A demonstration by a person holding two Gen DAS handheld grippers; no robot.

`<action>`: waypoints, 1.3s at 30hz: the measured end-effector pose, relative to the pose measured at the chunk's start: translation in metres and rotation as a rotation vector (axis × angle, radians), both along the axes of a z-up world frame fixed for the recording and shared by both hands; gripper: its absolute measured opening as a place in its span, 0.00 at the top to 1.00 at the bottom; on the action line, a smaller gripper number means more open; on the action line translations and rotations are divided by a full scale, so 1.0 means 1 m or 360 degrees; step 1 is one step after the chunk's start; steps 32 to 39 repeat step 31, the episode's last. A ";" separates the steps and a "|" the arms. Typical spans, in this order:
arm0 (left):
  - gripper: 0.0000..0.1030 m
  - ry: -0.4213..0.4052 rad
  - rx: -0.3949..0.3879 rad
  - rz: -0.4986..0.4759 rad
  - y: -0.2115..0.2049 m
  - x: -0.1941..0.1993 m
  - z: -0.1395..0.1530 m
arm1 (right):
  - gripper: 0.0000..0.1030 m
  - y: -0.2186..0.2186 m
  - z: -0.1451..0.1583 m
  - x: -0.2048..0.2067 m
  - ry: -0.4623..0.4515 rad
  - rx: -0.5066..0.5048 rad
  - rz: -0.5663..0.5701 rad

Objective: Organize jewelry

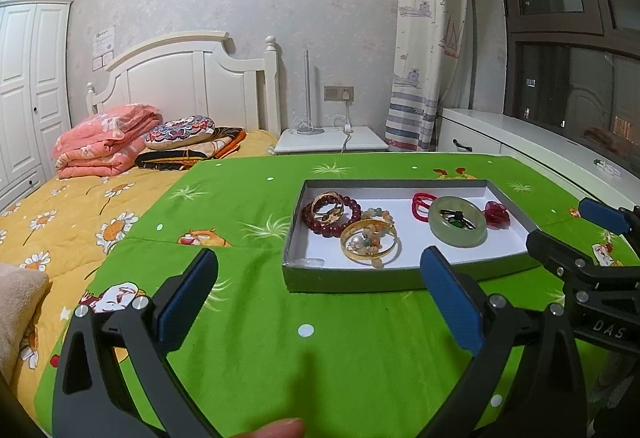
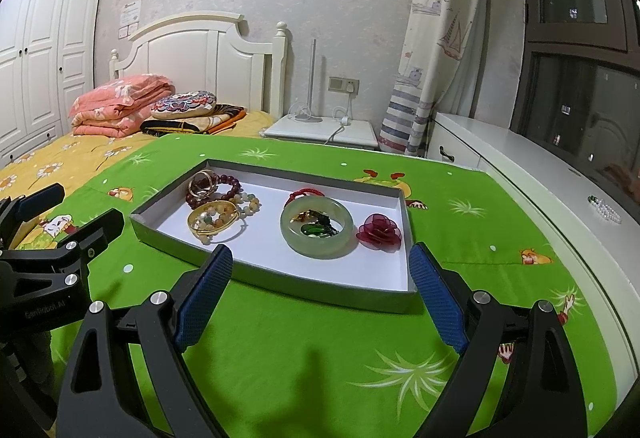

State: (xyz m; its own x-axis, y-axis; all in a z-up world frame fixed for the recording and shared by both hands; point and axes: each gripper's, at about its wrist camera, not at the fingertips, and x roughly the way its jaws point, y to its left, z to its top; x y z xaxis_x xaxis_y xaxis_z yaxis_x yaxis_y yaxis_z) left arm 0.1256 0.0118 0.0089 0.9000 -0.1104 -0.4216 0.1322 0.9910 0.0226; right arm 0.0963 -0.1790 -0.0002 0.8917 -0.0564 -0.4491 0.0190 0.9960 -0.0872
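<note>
Jaws stood wide on both of my tools, gripping nothing. My left gripper [image 1: 320, 290] hung over the green cloth [image 1: 320, 358], just short of the near wall of the one grey tray [image 1: 344, 280]; my right gripper [image 2: 320, 288] hung likewise at that tray's near right corner.

Inside the tray I counted one pale jade bangle [image 2: 316, 234] with a small dark-and-green piece [image 2: 318, 226] lying in its ring, one red fabric flower [image 2: 379, 232] just right of it, and one red cord bracelet [image 2: 302, 193] behind it. To the left lay one gold bangle [image 2: 214, 221] over one pale bead bracelet [image 2: 250, 203], then one dark red bead bracelet [image 2: 230, 185] with thin gold rings [image 2: 204, 182] on it; their number I could not tell.

Beyond were one bed [image 2: 60, 158], one nightstand [image 2: 320, 132], and one string of beads [image 2: 604, 210] on the white counter [image 2: 540, 174].
</note>
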 end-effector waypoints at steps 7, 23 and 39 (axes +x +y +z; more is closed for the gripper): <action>0.05 -0.0002 0.0000 0.0001 0.000 0.000 0.000 | 0.19 0.001 -0.001 0.000 0.0003 0.0000 0.0000; 0.05 -0.0063 0.0026 0.0022 -0.003 -0.001 0.005 | 0.19 0.002 -0.001 -0.002 0.0002 -0.0007 0.0003; 0.05 0.0320 0.0238 0.0107 0.020 0.052 -0.015 | 0.19 -0.019 0.002 0.007 0.0069 -0.0031 -0.0038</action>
